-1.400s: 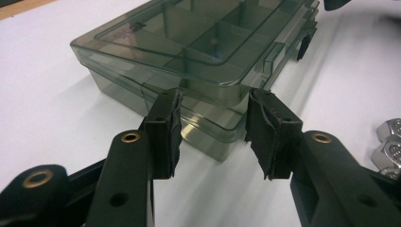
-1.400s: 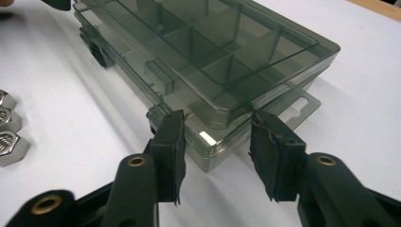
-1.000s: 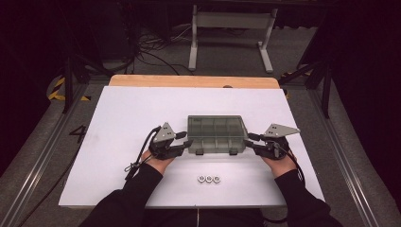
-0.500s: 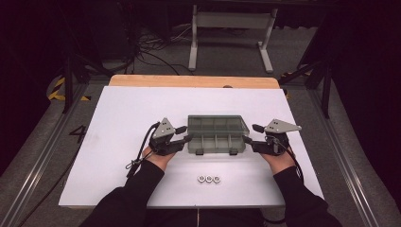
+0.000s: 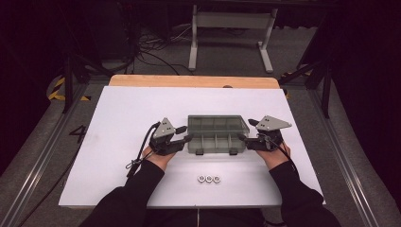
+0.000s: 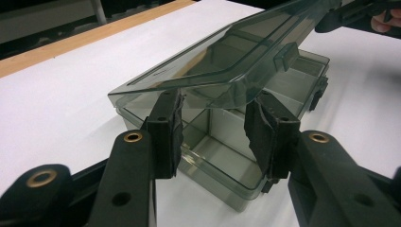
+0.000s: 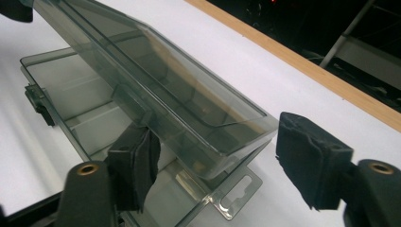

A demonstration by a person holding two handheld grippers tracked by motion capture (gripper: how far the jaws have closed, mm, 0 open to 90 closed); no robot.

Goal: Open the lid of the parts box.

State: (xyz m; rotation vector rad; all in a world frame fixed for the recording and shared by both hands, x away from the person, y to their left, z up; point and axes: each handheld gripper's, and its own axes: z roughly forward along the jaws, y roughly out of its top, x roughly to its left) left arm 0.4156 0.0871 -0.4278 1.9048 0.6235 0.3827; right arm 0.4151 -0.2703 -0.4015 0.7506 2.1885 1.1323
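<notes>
Box: smoky translucent compartment box (image 5: 217, 135) sits mid-sheet on the white table cover (image 5: 118, 123), lid (image 6: 227, 61) hinged at the far edge and raised partway, front edge lifted clear of the base.
Left gripper (image 5: 182, 140): at the box's left end; in the left gripper view its pads (image 6: 165, 127) stand apart, one on each side of the lid's corner, nothing pinched.
Right gripper (image 5: 245, 139): at the right end; jaws spread wide in the right gripper view, near pad (image 7: 137, 165) close under the lid's corner, far pad well apart from it.
Step in hand: opening the lid, judged roughly half raised, propped from both ends.
Next move: likely both ends must rise evenly and tip the lid back past upright; the base is not held down and could skid or lift with it.
Nuts: three small metal nuts (image 5: 208, 178) in a row near the front edge of the sheet, apart from the box.
Hard to make out: compartments look empty through the tinted plastic, far ones unclear; actual contact between pads and lid not resolvable; hinge hidden behind the lid.
</notes>
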